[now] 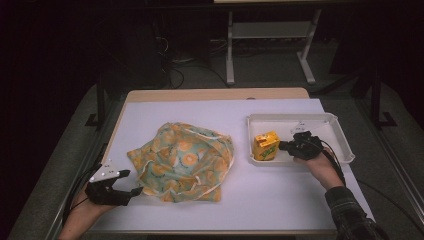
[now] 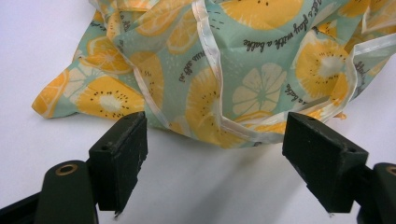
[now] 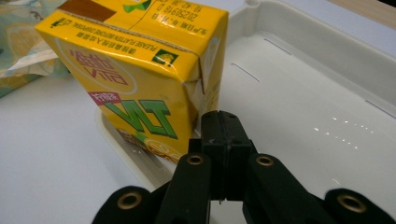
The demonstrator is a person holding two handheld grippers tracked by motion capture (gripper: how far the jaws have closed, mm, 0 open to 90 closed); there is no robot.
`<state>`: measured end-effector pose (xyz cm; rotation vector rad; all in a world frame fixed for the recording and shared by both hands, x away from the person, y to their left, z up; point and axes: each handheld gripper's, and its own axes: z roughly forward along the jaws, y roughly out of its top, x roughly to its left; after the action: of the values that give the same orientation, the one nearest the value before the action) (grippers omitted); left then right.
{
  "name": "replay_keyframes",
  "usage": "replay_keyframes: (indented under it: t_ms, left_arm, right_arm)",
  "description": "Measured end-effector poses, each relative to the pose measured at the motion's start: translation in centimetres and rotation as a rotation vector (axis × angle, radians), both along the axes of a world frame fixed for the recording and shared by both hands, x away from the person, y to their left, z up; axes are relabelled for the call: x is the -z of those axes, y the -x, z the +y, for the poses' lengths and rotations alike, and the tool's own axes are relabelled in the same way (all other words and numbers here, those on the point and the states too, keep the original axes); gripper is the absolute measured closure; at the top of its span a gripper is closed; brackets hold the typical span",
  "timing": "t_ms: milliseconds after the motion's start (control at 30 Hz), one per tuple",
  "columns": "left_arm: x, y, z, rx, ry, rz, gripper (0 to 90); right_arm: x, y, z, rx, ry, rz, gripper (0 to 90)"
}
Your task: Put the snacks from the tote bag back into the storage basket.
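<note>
Carton (image 1: 265, 145) of yellow drink stands at the left end of the white tray (image 1: 334, 123), which lies on the right part of the white table (image 1: 275, 190). In the right gripper view the carton (image 3: 140, 79) leans against the tray's near rim (image 3: 327, 51), with its green lettering upside down to that camera. The right gripper (image 1: 286, 145) lies level inside the tray, tips pointing at the carton's right side; its two black jaws are pressed flat together with nothing between them, and their tips (image 3: 223, 122) sit just beside the carton's lower corner. Whether they touch it I cannot tell.

To the left of the tray, well apart from it, a crumpled cloth bag (image 1: 184, 161) printed with orange slices on pale green lies in the middle of the table. The left gripper (image 1: 131, 183) rests at the bag's near left corner. Its jaws stand wide apart, and in the left gripper view the bag's white-piped edge (image 2: 233, 128) lies just ahead of the gap between them, gripped by neither pad
</note>
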<state>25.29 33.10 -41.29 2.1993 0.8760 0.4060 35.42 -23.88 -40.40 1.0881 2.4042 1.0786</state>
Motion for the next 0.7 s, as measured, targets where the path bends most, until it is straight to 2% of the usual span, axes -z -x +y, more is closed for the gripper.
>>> replay_keyframes:
  t_ms: [433, 700]
  left_arm:
    - [-0.05, 0.02, 0.02, 0.002, -0.015, -0.003, 21.9]
    - [-0.14, 0.04, 0.05, -0.004, -0.009, 0.0, 21.9]
  right_arm:
    - [0.07, 0.19, 0.35, -0.02, 0.021, -0.001, 89.8]
    - [-0.02, 0.68, 0.28, -0.022, 0.018, 0.023, 89.8]
